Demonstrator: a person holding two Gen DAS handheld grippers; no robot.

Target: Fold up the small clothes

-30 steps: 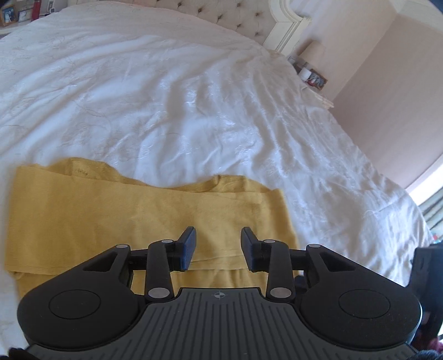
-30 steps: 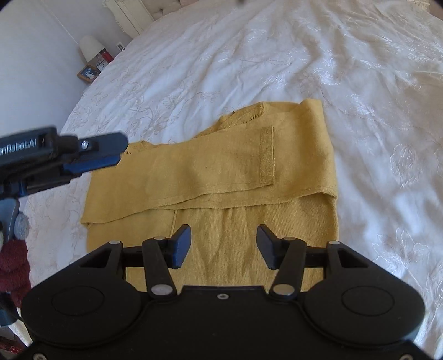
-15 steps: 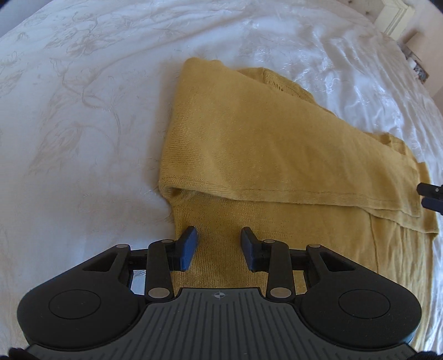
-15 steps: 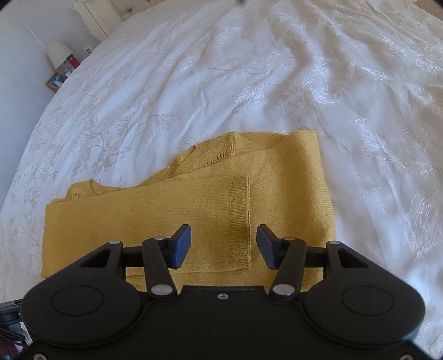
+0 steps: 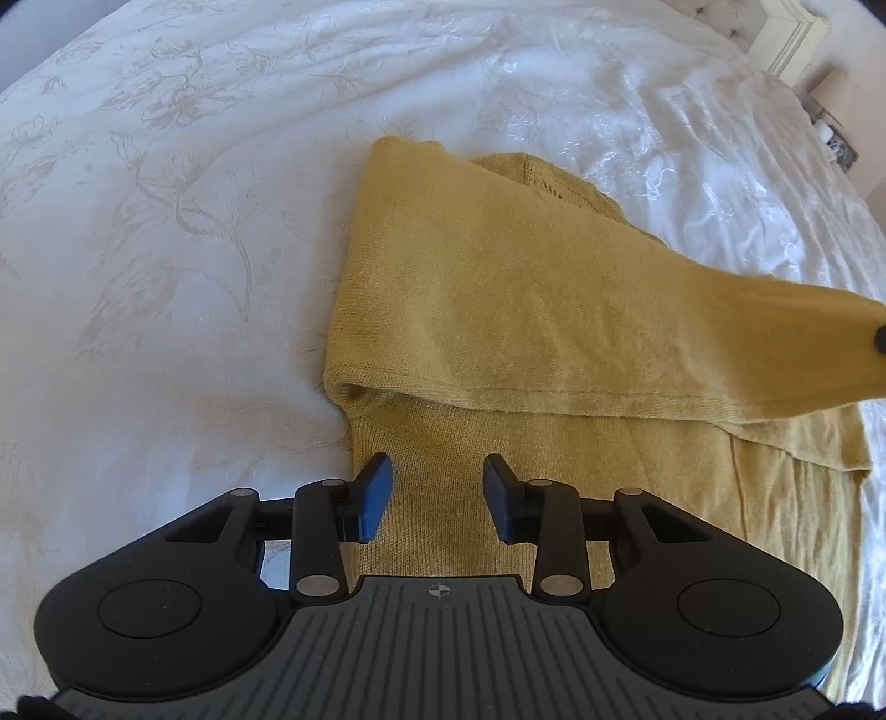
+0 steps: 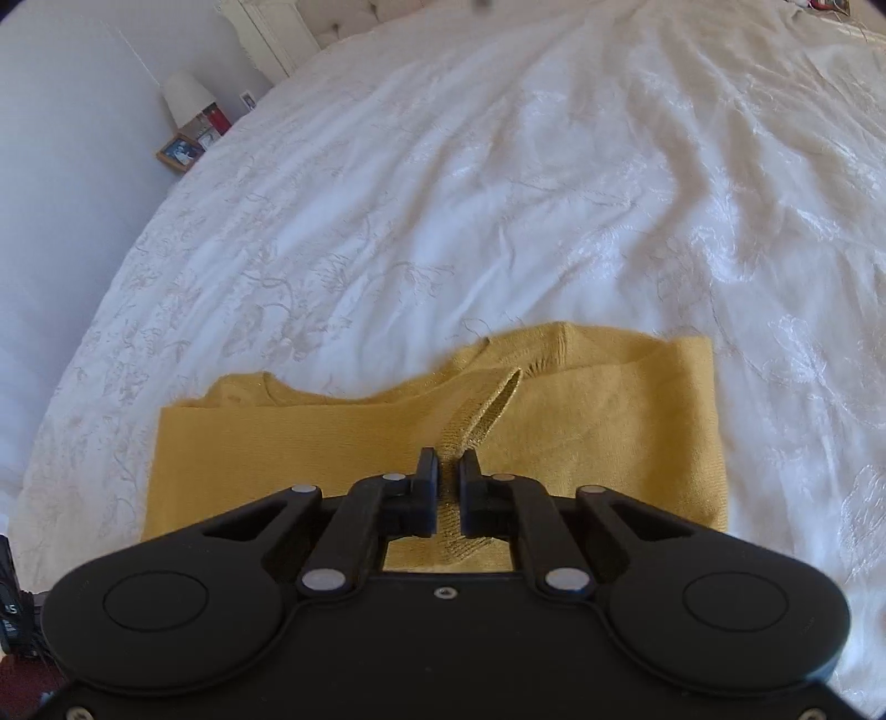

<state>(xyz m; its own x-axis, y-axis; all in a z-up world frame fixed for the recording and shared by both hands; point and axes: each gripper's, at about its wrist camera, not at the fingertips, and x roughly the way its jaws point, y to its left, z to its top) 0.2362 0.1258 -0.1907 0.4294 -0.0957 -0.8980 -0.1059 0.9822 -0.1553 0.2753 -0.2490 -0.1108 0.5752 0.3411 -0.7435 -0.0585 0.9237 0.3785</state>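
Note:
A mustard-yellow knit sweater [image 5: 526, 310] lies partly folded on the white bedspread [image 5: 166, 221], with a sleeve laid across its body. My left gripper [image 5: 437, 493] is open and empty, low over the sweater's lower body near its left edge. My right gripper [image 6: 448, 476] is shut on the ribbed cuff of the sleeve [image 6: 487, 410] and lifts it off the sweater [image 6: 609, 421]. In the left wrist view the lifted sleeve end [image 5: 819, 343] rises at the far right, where a dark bit of the right gripper shows at the frame edge.
The bed's embroidered white cover [image 6: 498, 194] stretches wide around the sweater. A bedside table with a lamp [image 6: 188, 99] and a photo frame [image 6: 180, 150] stands at the bed's far side. The headboard [image 5: 786, 33] is at the far end.
My right gripper has closed on the sleeve cuff and raised it. My left gripper has stayed open, shifting slightly over the sweater's lower left part.

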